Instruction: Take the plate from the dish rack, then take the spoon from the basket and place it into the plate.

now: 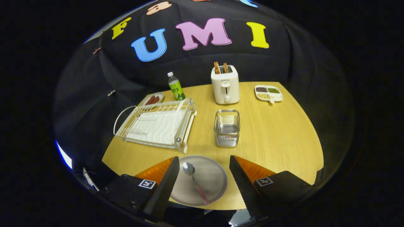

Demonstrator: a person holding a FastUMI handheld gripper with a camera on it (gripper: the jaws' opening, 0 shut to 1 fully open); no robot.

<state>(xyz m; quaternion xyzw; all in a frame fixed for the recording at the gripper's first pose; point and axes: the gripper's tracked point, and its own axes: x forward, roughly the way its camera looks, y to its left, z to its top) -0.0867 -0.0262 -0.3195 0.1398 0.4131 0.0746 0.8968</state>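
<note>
spoon (195, 180) lies in the plate (202, 179) on the table (277, 132), so the task looks done; gripper (204, 171) jaws stand apart, empty, seemingly hovering above the plate.

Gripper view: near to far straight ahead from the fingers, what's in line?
Open gripper → spoon lying on the plate between the fingers → empty wire basket → toaster with two bread slices → booth wall.

Counted on the bench (277, 135): one plate (208, 176), one spoon (194, 179), one dish rack (157, 124), one wire basket (227, 127), one toaster (225, 84) with two slices (221, 67), one bottle (175, 86), one divided dish (269, 93), one small plate (153, 99). One tool (202, 176), fingers parted.
</note>
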